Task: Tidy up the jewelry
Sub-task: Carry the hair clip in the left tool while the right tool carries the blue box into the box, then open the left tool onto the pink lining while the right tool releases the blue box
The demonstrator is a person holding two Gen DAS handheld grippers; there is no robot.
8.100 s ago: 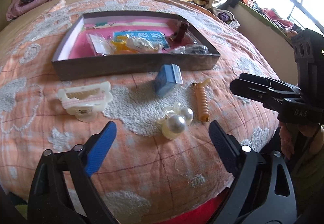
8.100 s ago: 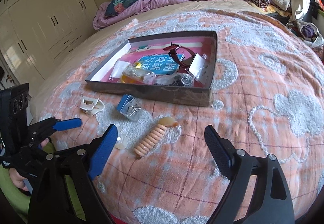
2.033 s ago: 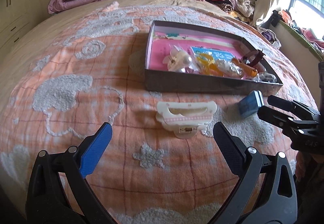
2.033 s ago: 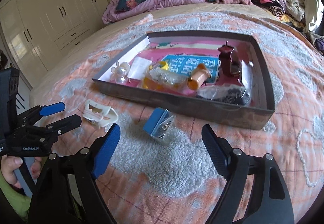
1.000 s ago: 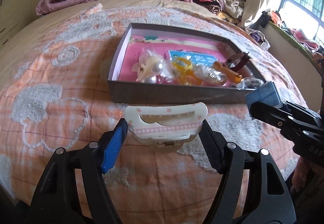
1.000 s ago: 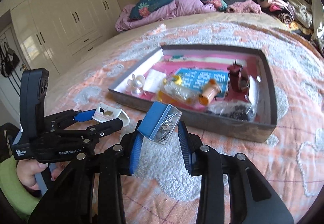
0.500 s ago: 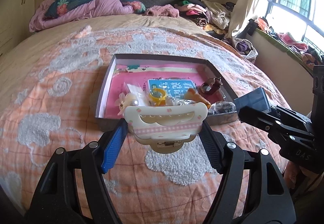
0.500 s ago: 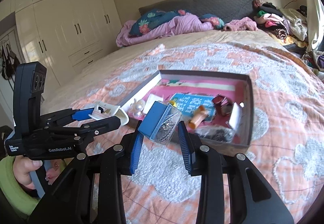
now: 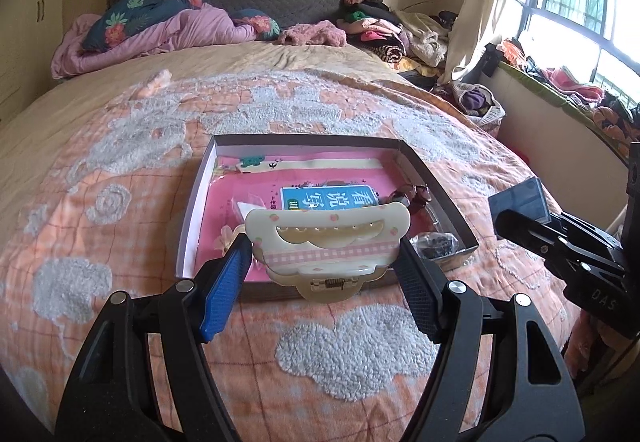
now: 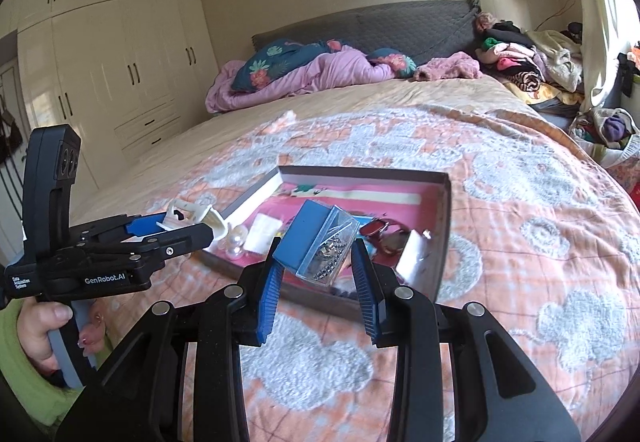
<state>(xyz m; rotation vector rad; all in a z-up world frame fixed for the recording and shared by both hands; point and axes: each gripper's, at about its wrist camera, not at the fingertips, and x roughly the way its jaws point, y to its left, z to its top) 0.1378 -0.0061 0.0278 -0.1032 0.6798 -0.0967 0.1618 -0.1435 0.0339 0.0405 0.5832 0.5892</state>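
Note:
My left gripper [image 9: 324, 254] is shut on a cream hair claw clip [image 9: 326, 242] with a pink checked band, lifted in front of the near wall of the dark shallow box [image 9: 440, 194]. The same clip [image 10: 196, 216] shows at the left gripper's tips in the right wrist view. My right gripper [image 10: 318, 260] is shut on a small blue-and-clear plastic case [image 10: 320, 246] holding metal jewelry, raised over the box's [image 10: 444, 210] near edge. That case [image 9: 520, 202] appears at the right in the left wrist view. Pearl pieces [image 10: 236, 238] lie inside the box.
The box sits on an orange bedspread [image 9: 120, 226] with grey fluffy patches. It holds a pink sheet, a blue card [image 9: 328, 196], a dark red item [image 10: 380, 232] and a bag of dark beads [image 9: 436, 244]. Pillows and clothes are piled at the headboard; a person's hand [image 10: 44, 326] grips the left handle.
Both grippers have risen from the bedspread with the clip and the case in them. The box now looks smaller and lies further below and ahead.

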